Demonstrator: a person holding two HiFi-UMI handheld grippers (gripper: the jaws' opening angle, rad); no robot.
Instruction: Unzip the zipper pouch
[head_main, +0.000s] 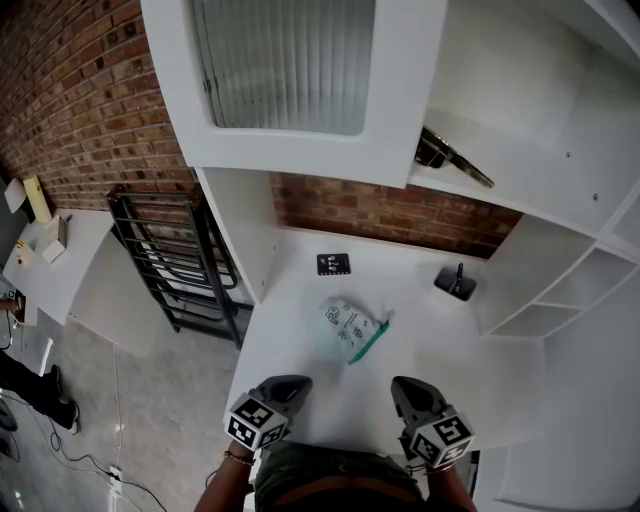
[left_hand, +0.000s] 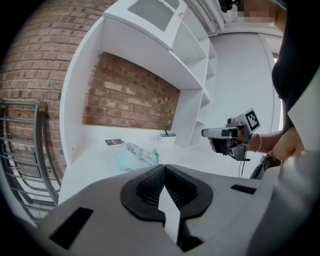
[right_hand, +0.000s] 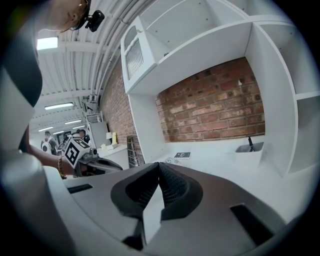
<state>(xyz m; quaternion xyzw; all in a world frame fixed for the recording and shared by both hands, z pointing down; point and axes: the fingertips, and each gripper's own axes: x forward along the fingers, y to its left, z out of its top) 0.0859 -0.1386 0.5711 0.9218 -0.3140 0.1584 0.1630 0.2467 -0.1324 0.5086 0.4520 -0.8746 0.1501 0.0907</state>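
- The zipper pouch (head_main: 350, 328) is lying flat near the middle of the white surface (head_main: 300, 285). It is ahead of both grippers, roughly between the lines they are pointing along, and well apart from each.
- A teal zipper edge (head_main: 371, 341) is running along the side of the pouch nearer the right gripper (head_main: 404, 386). The slider tab is too small to make out.
- The pouch is looking thin, soft and light, with a printed, slightly puffed body. It is likely to be sliding and crumpling on the smooth surface rather than staying put under a pull.
- A sensible hold is therefore two-handed. One gripper would be pinching the fabric at the end of the zipper to anchor it, and the other would be nipping the small tab and drawing it along the teal line.
- The left gripper (head_main: 294, 383) is hovering over the near edge of the surface, pointing forward and a little downward. Its fingers (left_hand: 150, 182) are pressing together with nothing between them.
- The right gripper is sitting beside it at about the same height and tilt. Its fingers (right_hand: 172, 186) are likewise closed on nothing.
- Both hands are holding close to the person's body, side by side, neither one touching the pouch.
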